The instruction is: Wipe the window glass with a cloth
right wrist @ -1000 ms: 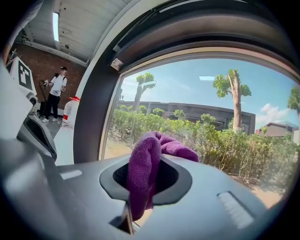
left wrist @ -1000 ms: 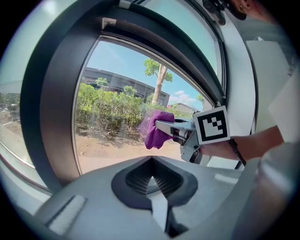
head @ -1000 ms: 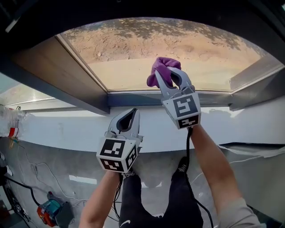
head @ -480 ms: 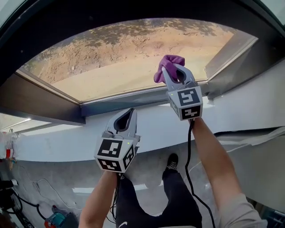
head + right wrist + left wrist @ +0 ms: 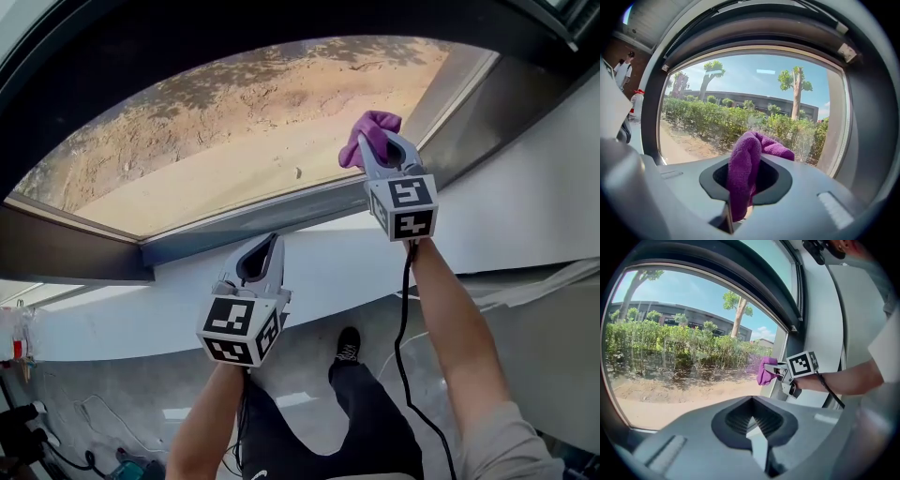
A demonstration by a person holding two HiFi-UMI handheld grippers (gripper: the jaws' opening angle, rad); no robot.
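A purple cloth [image 5: 371, 131] is bunched in my right gripper [image 5: 382, 142], which is shut on it and holds it against the window glass [image 5: 225, 131] near the pane's lower right corner. In the right gripper view the cloth [image 5: 749, 173] fills the gap between the jaws, with the glass [image 5: 740, 103] just ahead. My left gripper [image 5: 267, 246] hangs lower, in front of the white wall below the sill, jaws together and empty. From the left gripper view I see the cloth [image 5: 765, 371] and the right gripper [image 5: 774, 371] at the pane's right edge.
A dark window frame [image 5: 281, 220] runs along the bottom and right [image 5: 473, 112] of the pane. A white wall [image 5: 141, 300] lies under the sill. Far below are the person's legs and shoe [image 5: 348, 345] on a grey floor. Cables [image 5: 405, 309] trail from the right gripper.
The right gripper has carried the cloth along the glass to the right and a little up, toward the pane's right frame. The left gripper has stayed about where it was.
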